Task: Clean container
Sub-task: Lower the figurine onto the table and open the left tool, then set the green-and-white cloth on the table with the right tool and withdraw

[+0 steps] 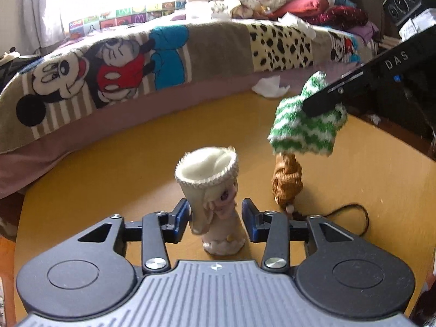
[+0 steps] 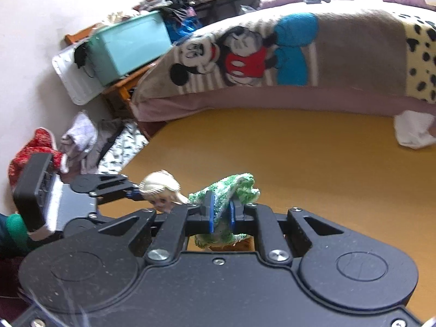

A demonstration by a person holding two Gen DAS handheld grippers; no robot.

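On the yellow tabletop [image 1: 114, 163], left claw [image 1: 215, 219] straddles a figurine-shaped container [image 1: 215, 204]: pale doll body with a face, wide open mouth on top, white lining inside. It stands upright between the blue pads [image 1: 181, 218]; left pad looks touching or nearly touching its side, right pad sits just clear. So the jaws are spread about as wide as the container and not clearly clamped.

Just right of it stands a brown wicker-textured piece [image 1: 287, 179], partly under the hanging cloth; a black cord [image 1: 351, 215] loops on the tabletop beside it.

Right claw [image 2: 220, 215] is closed narrow on a green-and-white knitted cloth [image 1: 302, 125], pinched between its pads. The cloth hangs above and right of the container's mouth, apart from it. In the right wrist view, the container's blond head [image 2: 160, 188] sits just left of the cloth.

Behind the tabletop: a bed with a cartoon-mouse blanket [image 1: 109, 65], and crumpled white tissue [image 1: 269, 87] at the tabletop's far edge.
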